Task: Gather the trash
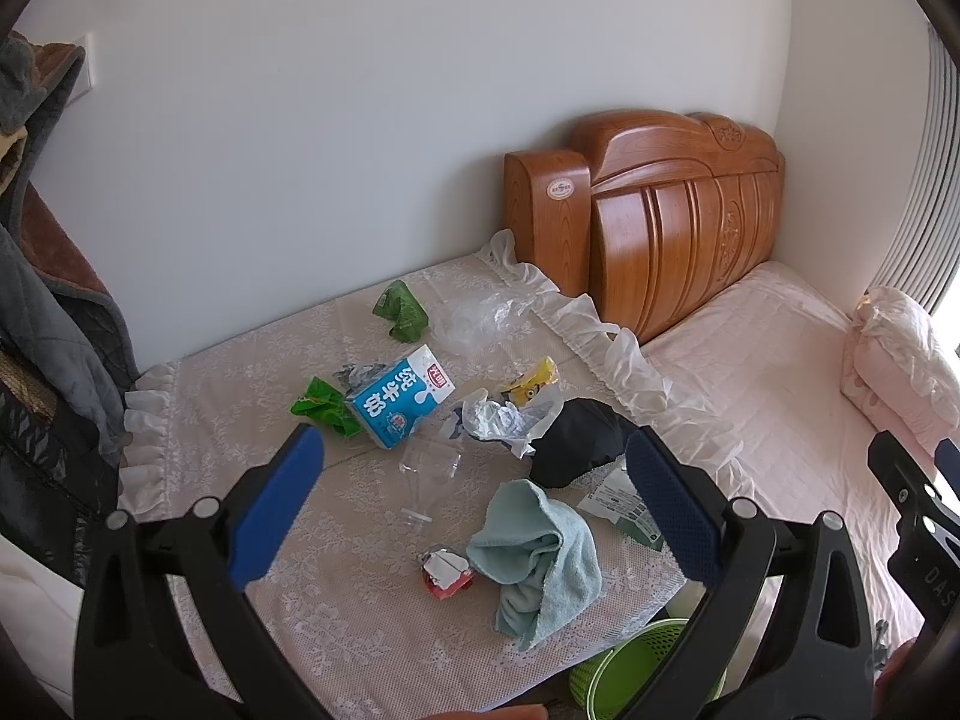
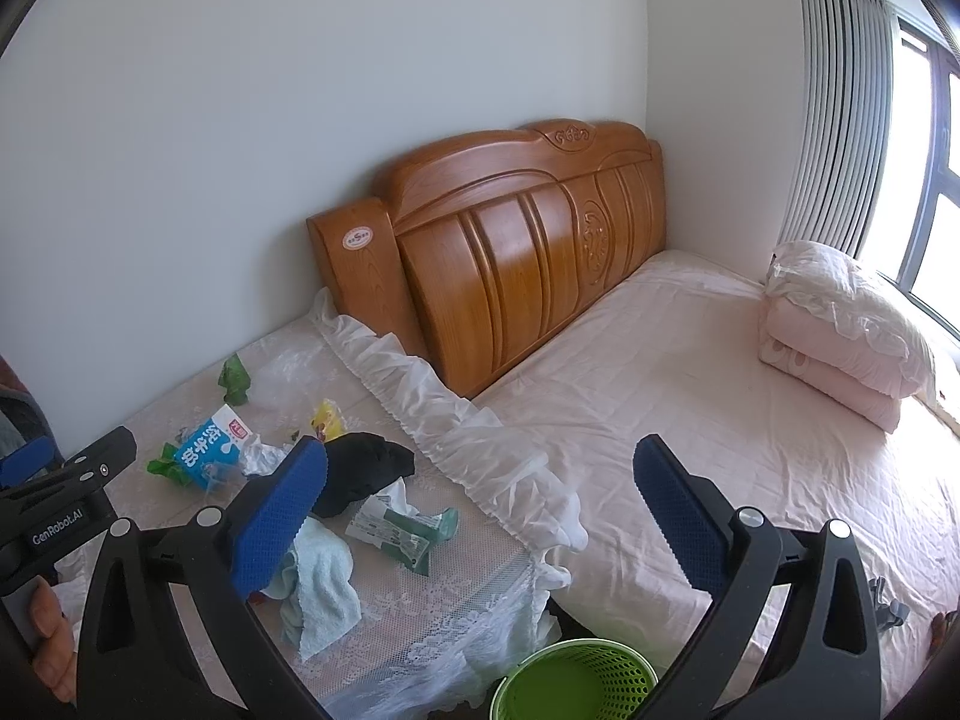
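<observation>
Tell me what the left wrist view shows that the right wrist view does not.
Only the left wrist view shows the small red carton and the clear plastic cup in full. Only the right wrist view shows the window and the whole green packet. Both show the milk carton, the light blue towel and the green basket.

Black hand-held gripper (image 1: 474,498), blue ribbed pads (image 1: 279,507), silver screws
</observation>
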### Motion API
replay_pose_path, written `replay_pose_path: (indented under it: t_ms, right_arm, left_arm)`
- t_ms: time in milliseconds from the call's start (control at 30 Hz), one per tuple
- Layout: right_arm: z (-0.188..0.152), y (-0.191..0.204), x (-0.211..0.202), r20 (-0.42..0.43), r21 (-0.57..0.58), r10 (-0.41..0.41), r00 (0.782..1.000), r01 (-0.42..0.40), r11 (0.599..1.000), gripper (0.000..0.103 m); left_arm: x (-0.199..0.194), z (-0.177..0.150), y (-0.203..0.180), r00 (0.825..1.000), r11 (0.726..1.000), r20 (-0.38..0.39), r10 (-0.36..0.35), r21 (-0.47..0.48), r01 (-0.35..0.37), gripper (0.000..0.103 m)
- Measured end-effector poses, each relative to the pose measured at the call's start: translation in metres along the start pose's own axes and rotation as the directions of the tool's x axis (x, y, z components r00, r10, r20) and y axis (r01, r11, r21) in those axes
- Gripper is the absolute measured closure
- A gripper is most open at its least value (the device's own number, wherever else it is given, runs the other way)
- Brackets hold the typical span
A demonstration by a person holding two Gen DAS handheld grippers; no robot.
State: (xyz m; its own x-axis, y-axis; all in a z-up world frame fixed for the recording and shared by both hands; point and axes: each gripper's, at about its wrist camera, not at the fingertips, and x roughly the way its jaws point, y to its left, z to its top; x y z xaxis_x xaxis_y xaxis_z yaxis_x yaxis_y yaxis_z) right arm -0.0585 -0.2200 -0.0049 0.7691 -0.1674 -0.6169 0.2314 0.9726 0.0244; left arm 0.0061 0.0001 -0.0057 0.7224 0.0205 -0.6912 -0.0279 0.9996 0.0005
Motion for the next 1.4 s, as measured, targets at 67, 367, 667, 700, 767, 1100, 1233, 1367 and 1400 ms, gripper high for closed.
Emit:
replay_pose_path:
  t_ms: [67, 367, 667, 700, 767, 1100, 1233, 1367, 1400]
  right_arm:
    - [-0.001, 0.000, 0.000, -0.001, 0.002, 0.001, 1.000, -0.001, 1.000, 0.002]
    - [-0.002, 0.000, 0.001, -0.001, 0.000, 0.000, 1.000, 0.000, 1.000, 0.002]
    - [-0.004, 0.001, 0.000, -0.002, 0.002, 0.000, 1.000, 0.000, 1.000, 0.002]
    - [-0.005, 0.001, 0.000, -0.002, 0.003, -0.001, 1.000, 0.001, 1.000, 0.002]
    - [-0.004, 0.001, 0.000, -0.003, 0.002, -0.003, 1.000, 0.003, 1.000, 0.002]
    - [-0.005, 0.001, 0.001, -0.006, 0.002, -0.004, 1.000, 0.004, 1.000, 0.002]
    - [-0.004, 0.001, 0.002, -0.006, 0.003, -0.003, 1.000, 0.003, 1.000, 0.002]
    - [-0.004, 0.002, 0.002, -0.010, 0.002, -0.003, 1.000, 0.003, 1.000, 0.002]
    - [-0.004, 0.002, 0.002, -0.010, 0.001, -0.004, 1.000, 0.004, 1.000, 0.002]
  left_arm:
    - [0.001, 0.000, 0.000, 1.000, 1.000, 0.000, 0.002, -0.002, -0.002, 0.006]
    - [0.004, -0.007, -0.005, 1.000, 1.000, 0.003, 0.000, 0.003, 0.000, 0.006]
    - [0.003, -0.003, -0.002, 1.000, 1.000, 0.000, 0.002, 0.001, -0.002, 0.006]
    - [0.003, -0.004, -0.003, 1.000, 1.000, 0.000, 0.002, 0.002, -0.002, 0.006]
    - [0.004, -0.005, -0.004, 1.000, 1.000, 0.000, 0.002, -0.001, -0.002, 0.006]
    - [0.004, -0.004, 0.000, 1.000, 1.000, -0.001, 0.000, -0.001, 0.000, 0.006]
    - [0.005, -0.006, -0.001, 1.000, 1.000, -0.002, 0.000, -0.002, 0.000, 0.006]
    - [0.004, -0.007, -0.001, 1.000, 1.000, -0.003, 0.000, -0.001, 0.000, 0.006]
    - [0.004, -0.007, -0.001, 1.000, 1.000, -0.003, 0.000, -0.001, 0.000, 0.006]
